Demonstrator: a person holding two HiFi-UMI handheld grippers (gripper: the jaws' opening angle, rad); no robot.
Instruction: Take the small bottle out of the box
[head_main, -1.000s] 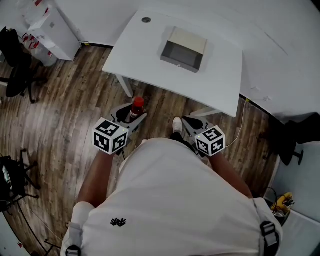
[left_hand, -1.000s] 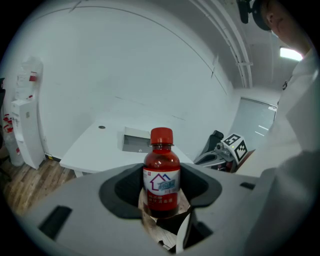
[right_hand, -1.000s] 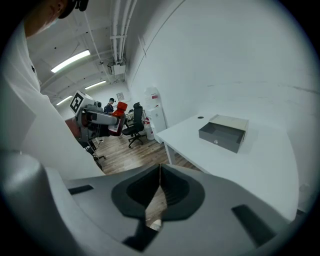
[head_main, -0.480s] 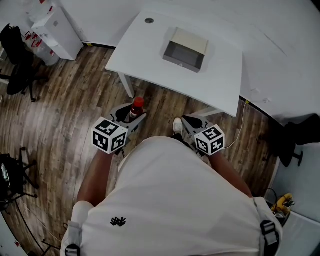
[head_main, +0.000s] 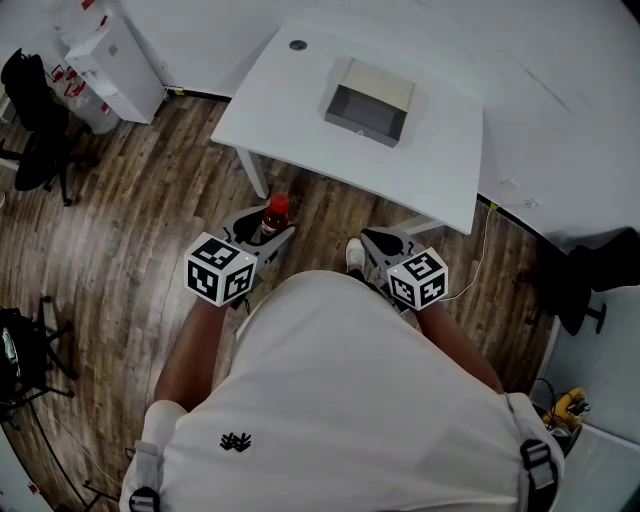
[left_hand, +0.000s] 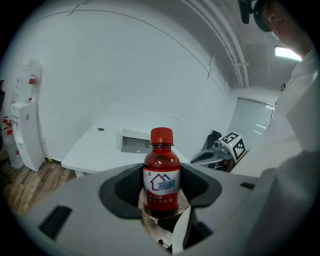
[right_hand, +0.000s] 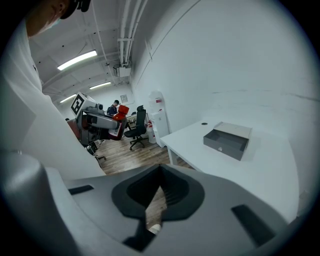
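bottle (left_hand: 161, 170) clamped in left gripper (left_hand: 161, 196) — right gripper (right_hand: 159, 175) jaws together

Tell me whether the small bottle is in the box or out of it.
Out. The small bottle stands upright, clamped in the left hand-held gripper, away from the table, where the open box looks empty.

table (head_main: 440, 160): bare around box (head_main: 368, 100) | box: open on top | floor (head_main: 320, 215) before table: free

One bottle (left_hand: 161, 170), one box (head_main: 380, 82), one table (head_main: 290, 115), two claws (head_main: 260, 232) (head_main: 384, 241), perhaps two chairs (head_main: 40, 150) (head_main: 577, 280)
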